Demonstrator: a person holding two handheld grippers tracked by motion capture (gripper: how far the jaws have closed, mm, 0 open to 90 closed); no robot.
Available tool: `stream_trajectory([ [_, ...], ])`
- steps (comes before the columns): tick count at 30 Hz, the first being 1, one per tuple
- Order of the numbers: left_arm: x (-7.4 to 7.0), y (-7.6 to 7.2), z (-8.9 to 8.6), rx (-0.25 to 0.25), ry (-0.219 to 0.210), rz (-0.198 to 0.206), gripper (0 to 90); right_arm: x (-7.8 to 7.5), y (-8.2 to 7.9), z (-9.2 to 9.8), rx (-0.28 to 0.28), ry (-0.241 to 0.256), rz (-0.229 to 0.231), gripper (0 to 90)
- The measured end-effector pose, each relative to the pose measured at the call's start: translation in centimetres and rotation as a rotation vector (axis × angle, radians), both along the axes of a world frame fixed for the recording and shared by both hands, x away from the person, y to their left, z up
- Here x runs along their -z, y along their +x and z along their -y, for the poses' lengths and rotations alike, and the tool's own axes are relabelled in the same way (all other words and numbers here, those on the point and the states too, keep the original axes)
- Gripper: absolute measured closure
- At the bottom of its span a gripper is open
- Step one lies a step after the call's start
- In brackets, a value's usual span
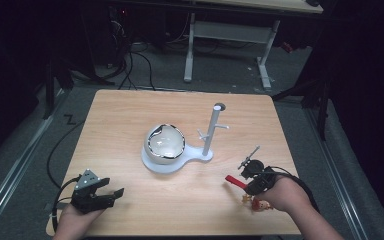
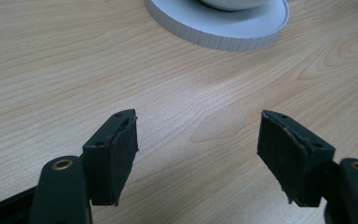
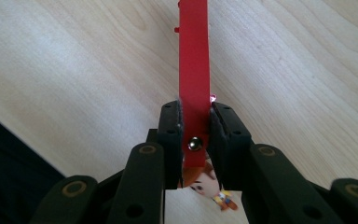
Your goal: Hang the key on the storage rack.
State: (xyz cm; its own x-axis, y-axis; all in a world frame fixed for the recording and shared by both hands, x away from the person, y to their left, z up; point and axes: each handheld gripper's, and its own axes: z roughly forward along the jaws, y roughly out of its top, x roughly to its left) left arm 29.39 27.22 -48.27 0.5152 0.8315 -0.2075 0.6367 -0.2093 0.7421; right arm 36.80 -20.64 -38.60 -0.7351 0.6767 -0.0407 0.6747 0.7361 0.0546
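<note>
Right gripper (image 3: pixel 195 135): jaws pinching a red strap (image 3: pixel 194 70) with a small figure charm (image 3: pixel 205 184) hanging below, over the near right surface (image 1: pixel 180 200). Left gripper (image 2: pixel 196 144): jaws spread, empty, near left. White stand (image 1: pixel 180 160) at centre.

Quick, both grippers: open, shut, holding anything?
Left gripper: open, nothing between its jaws, just above the table.
Right gripper: shut on a red strap with a small toy figure hanging from it.

Red strap (image 3: pixel 194 70) (toy figure attached), gripped.
</note>
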Motion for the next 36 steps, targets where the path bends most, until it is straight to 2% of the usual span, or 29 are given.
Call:
stream_trajectory([
  [8,0.2,0.1,0.0,0.000,0.003,-0.008,29.2,-3.6,0.6,-0.1,0.010,-0.034,-0.037,75.0],
  [9,0.2,0.1,0.0,0.000,0.005,-0.009,29.3,-4.0,0.6,-0.1,0.018,-0.038,-0.040,75.1],
  [11,0.2,0.1,0.1,0.003,0.007,-0.011,29.3,-4.8,0.9,0.0,-0.002,-0.041,-0.039,75.1],
  [13,0.2,0.1,0.1,0.004,0.008,-0.011,29.3,-6.2,1.1,-0.2,0.006,-0.056,-0.038,75.1],
  [14,0.2,0.1,0.1,0.004,0.008,-0.011,29.3,-6.2,1.1,-0.2,0.006,-0.056,-0.038,75.1],
  [16,0.2,0.1,0.1,0.004,0.008,-0.010,29.3,-7.3,1.3,-0.3,0.002,-0.066,-0.026,75.2],
  [17,0.2,0.1,0.1,0.006,0.011,-0.011,29.3,-8.3,1.4,-0.5,-0.004,-0.065,-0.019,75.2],
  [19,0.2,0.1,0.1,0.003,0.008,-0.010,29.3,-8.7,1.5,-0.5,-0.007,-0.061,-0.014,75.2],
  [22,0.2,0.1,0.0,0.002,0.010,-0.012,29.3,-10.5,1.8,-1.1,-0.005,-0.053,0.011,75.2],
  [30,0.2,0.0,-0.1,0.000,0.009,-0.012,29.3,-15.2,3.4,-3.1,-0.025,-0.040,0.081,75.2],
  [31,0.2,0.0,-0.1,0.000,0.009,-0.013,29.3,-16.3,3.7,-3.8,-0.037,-0.034,0.097,75.2],
  [33,0.2,0.0,-0.1,-0.001,0.007,-0.013,29.3,-16.6,3.8,-4.0,-0.036,-0.034,0.100,75.2],
  [36,0.2,0.0,-0.1,-0.004,0.006,-0.010,29.3,-17.7,4.3,-5.1,-0.062,-0.035,0.119,75.2],
])
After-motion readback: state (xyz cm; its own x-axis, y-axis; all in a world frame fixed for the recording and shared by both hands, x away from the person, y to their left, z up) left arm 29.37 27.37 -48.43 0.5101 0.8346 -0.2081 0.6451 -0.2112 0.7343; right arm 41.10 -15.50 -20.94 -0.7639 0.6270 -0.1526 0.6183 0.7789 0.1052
